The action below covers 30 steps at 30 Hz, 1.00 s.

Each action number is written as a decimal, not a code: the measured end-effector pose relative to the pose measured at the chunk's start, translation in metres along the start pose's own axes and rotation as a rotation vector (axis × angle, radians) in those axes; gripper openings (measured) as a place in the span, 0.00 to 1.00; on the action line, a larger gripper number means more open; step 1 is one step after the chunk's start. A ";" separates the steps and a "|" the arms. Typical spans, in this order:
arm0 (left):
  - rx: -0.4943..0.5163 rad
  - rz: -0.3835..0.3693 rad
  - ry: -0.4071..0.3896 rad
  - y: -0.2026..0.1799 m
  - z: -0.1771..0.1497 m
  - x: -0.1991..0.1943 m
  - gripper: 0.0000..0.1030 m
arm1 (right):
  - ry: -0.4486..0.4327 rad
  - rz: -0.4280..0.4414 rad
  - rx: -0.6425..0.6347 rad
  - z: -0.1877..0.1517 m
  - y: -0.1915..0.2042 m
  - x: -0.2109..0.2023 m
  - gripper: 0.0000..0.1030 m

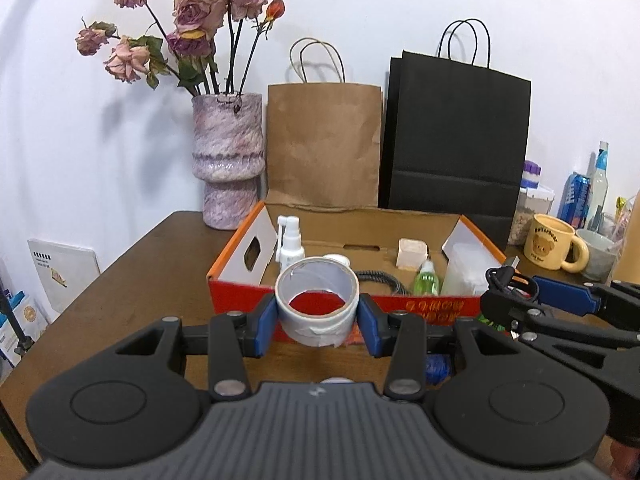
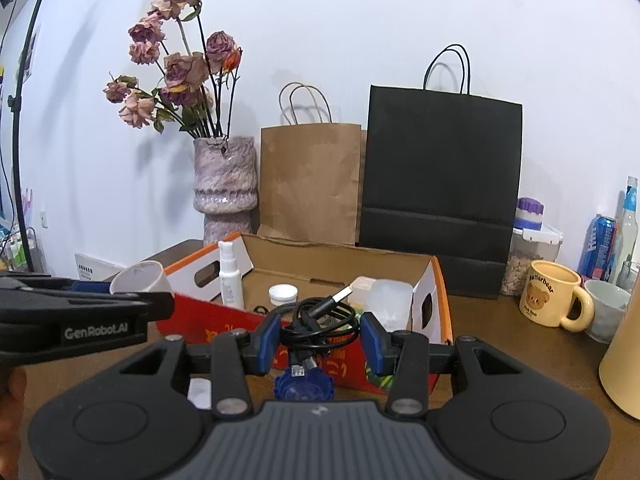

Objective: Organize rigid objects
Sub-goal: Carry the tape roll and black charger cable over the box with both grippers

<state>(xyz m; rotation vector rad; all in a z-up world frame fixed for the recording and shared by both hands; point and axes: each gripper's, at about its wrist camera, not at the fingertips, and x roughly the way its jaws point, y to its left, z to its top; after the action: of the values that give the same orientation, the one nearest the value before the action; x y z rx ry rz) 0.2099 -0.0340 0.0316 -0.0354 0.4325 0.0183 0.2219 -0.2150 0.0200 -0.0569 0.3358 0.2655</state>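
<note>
Both my tongs are loaded, held just in front of the box (image 1: 420,304).

On the table (image 1: 132,280) the open box holds a spray bottle (image 1: 289,240) and a green bottle (image 1: 427,280). My left tongs (image 1: 317,314) clamp the tape roll (image 1: 316,300) by its sides; my right tongs (image 2: 320,338) pinch a coiled black cable (image 2: 320,320), its plug poking up.

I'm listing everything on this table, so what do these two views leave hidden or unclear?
- Left wrist view: a blue object below the gripper, mostly covered by its finger.
- Right wrist view: a blue ridged thing, partly behind the coiled cable.
- Both views: the red box front print, covered by the grippers.
</note>
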 end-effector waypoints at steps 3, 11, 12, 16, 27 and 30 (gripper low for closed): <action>-0.008 0.006 -0.007 -0.002 0.005 0.005 0.43 | -0.009 -0.003 0.007 0.005 0.000 0.005 0.41; -0.030 0.017 -0.029 -0.005 0.019 0.022 0.43 | -0.021 -0.010 0.027 0.015 -0.006 0.025 0.41; -0.033 0.018 -0.032 -0.005 0.021 0.025 0.43 | -0.021 -0.010 0.029 0.016 -0.007 0.028 0.41; -0.040 0.022 -0.032 -0.005 0.025 0.036 0.43 | -0.020 -0.012 0.038 0.019 -0.011 0.039 0.41; -0.039 0.023 -0.019 -0.007 0.036 0.070 0.43 | -0.027 -0.025 0.043 0.030 -0.018 0.072 0.41; -0.038 0.025 -0.020 -0.007 0.040 0.078 0.43 | -0.026 -0.025 0.039 0.032 -0.019 0.079 0.41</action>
<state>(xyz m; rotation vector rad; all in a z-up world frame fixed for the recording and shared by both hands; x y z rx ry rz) 0.2979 -0.0385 0.0350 -0.0672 0.4123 0.0511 0.3089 -0.2106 0.0245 -0.0189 0.3145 0.2345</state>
